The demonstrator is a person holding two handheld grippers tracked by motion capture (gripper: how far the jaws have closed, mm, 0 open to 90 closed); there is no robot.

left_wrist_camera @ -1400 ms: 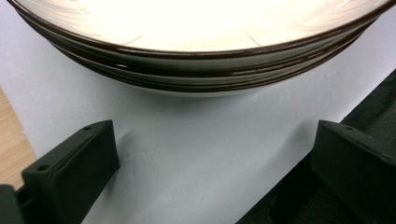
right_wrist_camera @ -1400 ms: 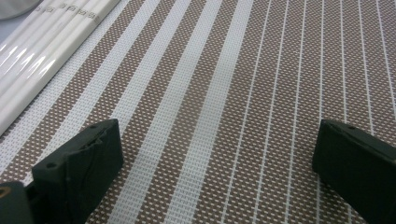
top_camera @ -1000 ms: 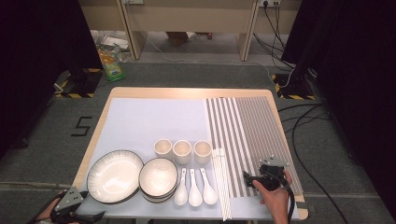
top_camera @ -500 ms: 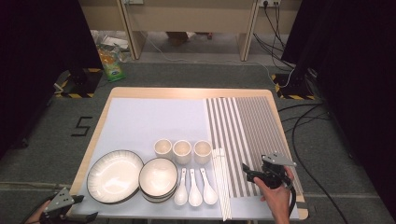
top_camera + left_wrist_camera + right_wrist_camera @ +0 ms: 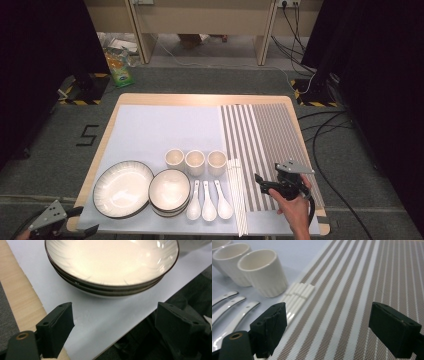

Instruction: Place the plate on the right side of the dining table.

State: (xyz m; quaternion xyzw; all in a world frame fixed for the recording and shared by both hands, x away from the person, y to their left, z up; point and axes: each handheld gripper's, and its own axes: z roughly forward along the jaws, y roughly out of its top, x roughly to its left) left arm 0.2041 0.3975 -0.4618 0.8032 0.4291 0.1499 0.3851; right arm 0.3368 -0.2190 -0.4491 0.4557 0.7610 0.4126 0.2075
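Grey carpet lay around the wooden bench (image 5: 17, 297), most of it covered by a pale sheet (image 5: 105, 315). My left jaws (image 5: 115, 322) stood wide apart with nothing between them, hovering over the near corner of that sheet. Just beyond their tips sat the stack of dark-rimmed dishes (image 5: 112, 262), untouched. My right jaws (image 5: 328, 322) were spread wide too, holding nothing, low over the striped mat (image 5: 362, 290). The bundle of white chopsticks (image 5: 299, 293) lay along the mat's edge, just past my left-hand pad in the right gripper view, and I could not tell whether that pad touched them. Past them stood the ribbed white cups (image 5: 262, 272) in a row, with the white spoons (image 5: 232, 312) lying side by side nearer me. In the high view, a smaller stack of bowls (image 5: 170, 190) sat between the dishes and the spoons.
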